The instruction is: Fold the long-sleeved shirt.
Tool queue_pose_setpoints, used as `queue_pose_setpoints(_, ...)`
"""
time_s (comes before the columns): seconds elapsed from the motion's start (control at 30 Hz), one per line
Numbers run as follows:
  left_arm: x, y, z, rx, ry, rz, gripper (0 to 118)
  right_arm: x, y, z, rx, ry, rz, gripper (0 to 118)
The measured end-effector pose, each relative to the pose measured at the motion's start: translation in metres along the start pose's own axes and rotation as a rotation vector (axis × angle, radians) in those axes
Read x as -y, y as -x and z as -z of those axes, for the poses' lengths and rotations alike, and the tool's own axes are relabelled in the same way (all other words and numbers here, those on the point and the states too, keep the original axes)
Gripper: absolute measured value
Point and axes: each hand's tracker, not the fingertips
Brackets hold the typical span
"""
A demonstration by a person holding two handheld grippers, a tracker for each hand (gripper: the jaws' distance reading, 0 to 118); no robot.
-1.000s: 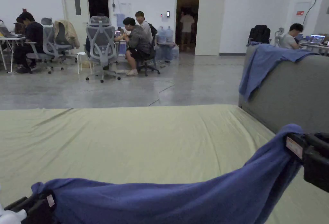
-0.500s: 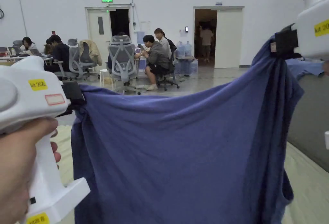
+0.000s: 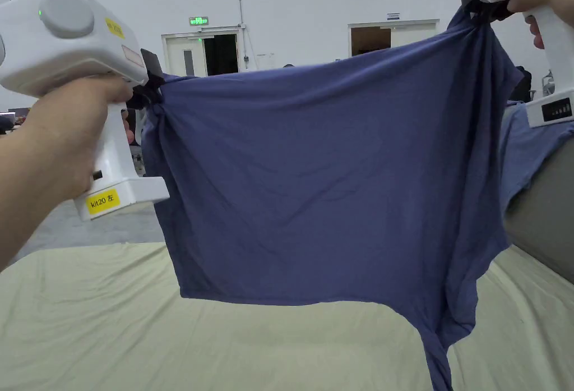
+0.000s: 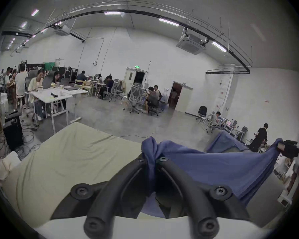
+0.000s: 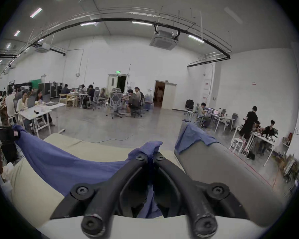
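Head view: two tools (image 3: 151, 81) (image 3: 476, 2), one shirt (image 3: 325, 184).

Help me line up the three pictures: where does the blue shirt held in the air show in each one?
Head view: blue shirt, spread across the centre.
Left gripper view: lower middle to right.
Right gripper view: lower left to middle.
Shared landmark: the green exit sign over the door.

A: What lies below the fingers?
B: A bed with a pale green sheet (image 3: 112, 308).
A: And beyond them?
B: A grey headboard (image 5: 214, 165), a blue cloth (image 5: 190, 135) draped over it, seated people (image 4: 152, 96).
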Motion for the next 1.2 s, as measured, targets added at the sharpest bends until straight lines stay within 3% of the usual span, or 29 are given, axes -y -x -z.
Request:
queue_pose_setpoints(0.13, 0.014, 0.005, 0.045, -0.01, 0.013, 0.021, 4, 0.017, 0.008, 0.059, 0.008, 0.048, -0.025, 1)
queue_pose_setpoints(0.3, 0.078, 0.016, 0.108, -0.036, 0.118, 0.06, 4, 0.095, 0.025, 0.124, -0.014, 0.161, -0.049, 1)
queue_pose_setpoints(0.47, 0.192, 0.043, 0.167, -0.095, 0.291, 0.118, 4, 0.231, 0.051, 0.183, -0.065, 0.344, -0.079, 1)
queue_pose_setpoints(0.63, 0.313, 0.077, 0.183, -0.109, 0.488, 0.136, 4, 0.377, 0.07, 0.199, -0.15, 0.628, 0.001, 1)
queue_pose_setpoints(0.77, 0.383, 0.106, 0.148, -0.111, 0.575, 0.181, 4, 0.442, 0.07, 0.162, -0.2, 0.681, 0.027, 1)
queue_pose_setpoints(0.83, 0.409, 0.126, 0.126, -0.067, 0.668, 0.132, 4, 0.459, 0.058, 0.137, -0.278, 0.697, 0.11, 1)
queue_pose_setpoints(0.9, 0.428, 0.138, 0.093, -0.08, 0.681, 0.136, 4, 0.473, 0.048, 0.101, -0.31, 0.696, 0.142, 1)
queue_pose_setpoints(1.0, 0.44, 0.151, 0.03, -0.058, 0.665, 0.143, 4, 0.484, 0.036, 0.034, -0.303, 0.679, 0.103, 1)
queue_pose_setpoints(1.1, 0.452, 0.151, -0.03, -0.076, 0.673, 0.284, 4, 0.497, 0.021, -0.032, -0.347, 0.689, 0.119, 1)
queue_pose_setpoints(1.2, 0.462, 0.156, -0.085, -0.044, 0.707, 0.252, 4, 0.52, 0.011, -0.088, -0.372, 0.739, 0.116, 1)
